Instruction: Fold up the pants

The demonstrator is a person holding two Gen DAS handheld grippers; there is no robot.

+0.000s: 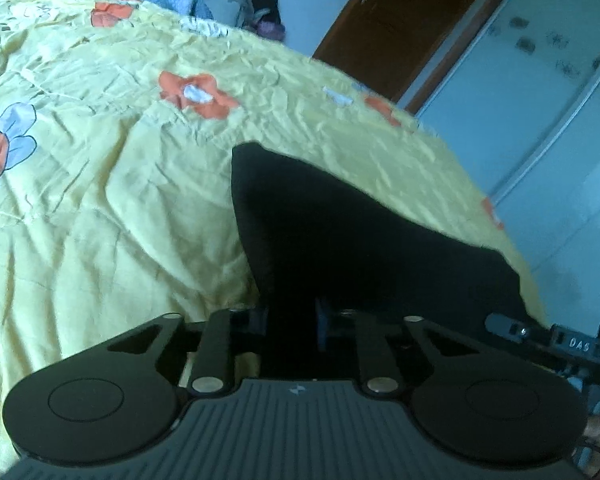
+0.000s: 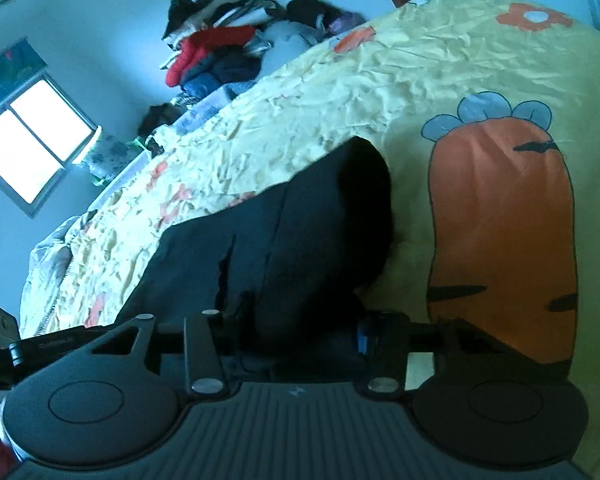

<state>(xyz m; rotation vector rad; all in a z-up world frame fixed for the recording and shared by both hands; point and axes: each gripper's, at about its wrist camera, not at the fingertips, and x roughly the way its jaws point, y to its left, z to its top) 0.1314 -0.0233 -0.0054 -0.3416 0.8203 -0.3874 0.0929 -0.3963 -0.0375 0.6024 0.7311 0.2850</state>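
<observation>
A: Where are the black pants (image 1: pixel 340 220)?

B: On the bed, over the yellow flowered bedspread (image 1: pixel 100 200). Both grippers have an edge of them, and the cloth rises off the bedspread toward each camera.

A: So the left hand-held gripper (image 1: pixel 292 316) is holding?

B: It looks so. The dark fabric runs straight into the gap between its fingers, which stand narrow around it. The right hand-held gripper (image 2: pixel 300 332) reads the same: pants (image 2: pixel 300 232) bunched between fingers drawn close, a blue pad just showing at one side.

A: Which way does the garment lie from them?

B: Forward, away from both grippers, its long axis running out across the bed. In the right view a seam or slit runs along that length. The free end lies near the printed orange carrot (image 2: pixel 500 232).

A: Which hand is nearer?

B: Neither, I'd judge; they sit side by side on the same edge. The coming move likely carries that edge forward over the far end.
</observation>
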